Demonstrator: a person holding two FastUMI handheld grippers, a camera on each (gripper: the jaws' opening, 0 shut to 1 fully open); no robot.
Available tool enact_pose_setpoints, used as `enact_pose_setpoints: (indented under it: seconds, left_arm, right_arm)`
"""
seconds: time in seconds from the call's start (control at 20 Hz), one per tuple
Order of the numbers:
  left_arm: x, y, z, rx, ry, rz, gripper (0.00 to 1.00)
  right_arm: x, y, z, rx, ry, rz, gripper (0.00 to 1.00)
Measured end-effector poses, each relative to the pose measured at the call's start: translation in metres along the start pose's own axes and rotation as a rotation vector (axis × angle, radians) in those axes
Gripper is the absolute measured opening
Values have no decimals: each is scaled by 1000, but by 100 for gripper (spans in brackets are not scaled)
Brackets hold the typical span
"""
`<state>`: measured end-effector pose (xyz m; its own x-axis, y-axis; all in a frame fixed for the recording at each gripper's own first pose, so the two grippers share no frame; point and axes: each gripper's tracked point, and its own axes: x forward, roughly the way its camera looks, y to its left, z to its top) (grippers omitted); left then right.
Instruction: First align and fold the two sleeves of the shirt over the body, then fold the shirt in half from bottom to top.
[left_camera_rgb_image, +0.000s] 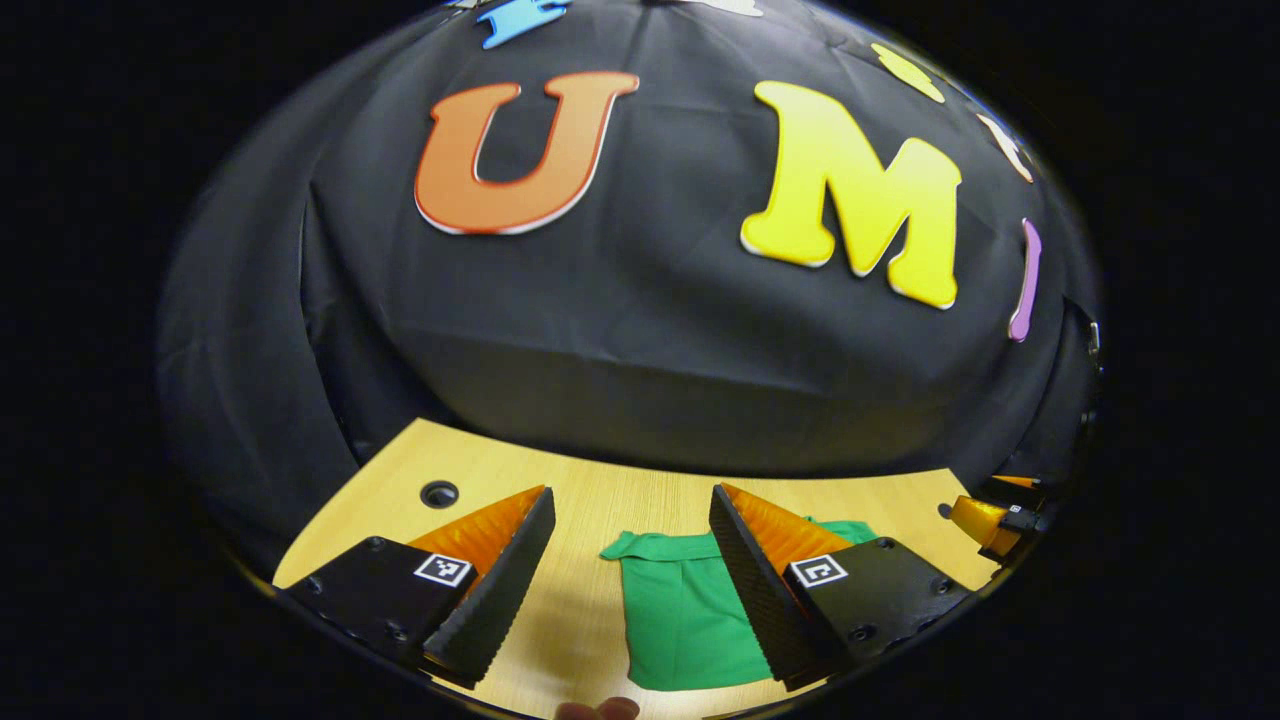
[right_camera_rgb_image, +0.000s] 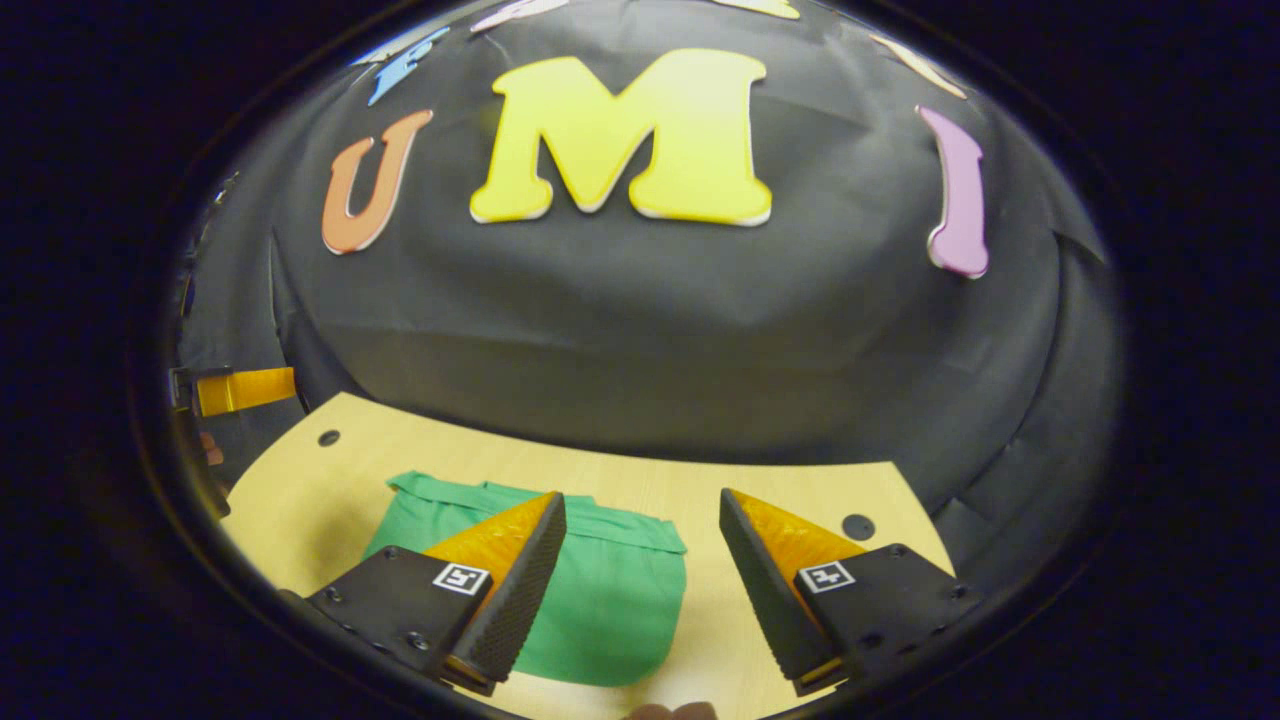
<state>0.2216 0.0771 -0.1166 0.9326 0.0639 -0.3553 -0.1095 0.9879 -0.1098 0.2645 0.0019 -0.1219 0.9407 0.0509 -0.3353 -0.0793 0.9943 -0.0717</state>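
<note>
A green shirt (left_camera_rgb_image: 685, 610) lies folded flat on the wooden table (left_camera_rgb_image: 600, 490); in the right gripper view the green shirt (right_camera_rgb_image: 610, 590) shows as a compact rectangle. My left gripper (left_camera_rgb_image: 632, 585) hangs open above the table, its right finger over the shirt's right part. Over the shirt's right edge my right gripper (right_camera_rgb_image: 640, 590) stands open, with its left finger above the cloth. Nothing is held between either pair of fingers. The right gripper (left_camera_rgb_image: 995, 520) appears at the far right of the left gripper view, and the left gripper (right_camera_rgb_image: 240, 390) at the far left of the right gripper view.
The table has round cable holes (left_camera_rgb_image: 439, 493) (right_camera_rgb_image: 857, 526) near its back corners. Black cloth closes the booth just behind the table's far edge. A fingertip (left_camera_rgb_image: 600, 709) shows at the bottom rim of the left gripper view.
</note>
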Motion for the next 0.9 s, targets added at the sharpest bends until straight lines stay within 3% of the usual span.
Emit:
enact_pose_setpoints:
  seconds: [0.25,0.55,0.9]
  left_arm:
    - [-64,-20,48,45,-144,-33,99]
    - [-147,-43,87,87,-257,-36,98]
    - [-228,-67,97,102,-340,-66,100]
  right_arm:
    - [-87,13,60,-8,-176,-19,94]
    - [-160,37,81,1,-277,-16,94]
    - [-231,60,98,5,-415,-14,94]
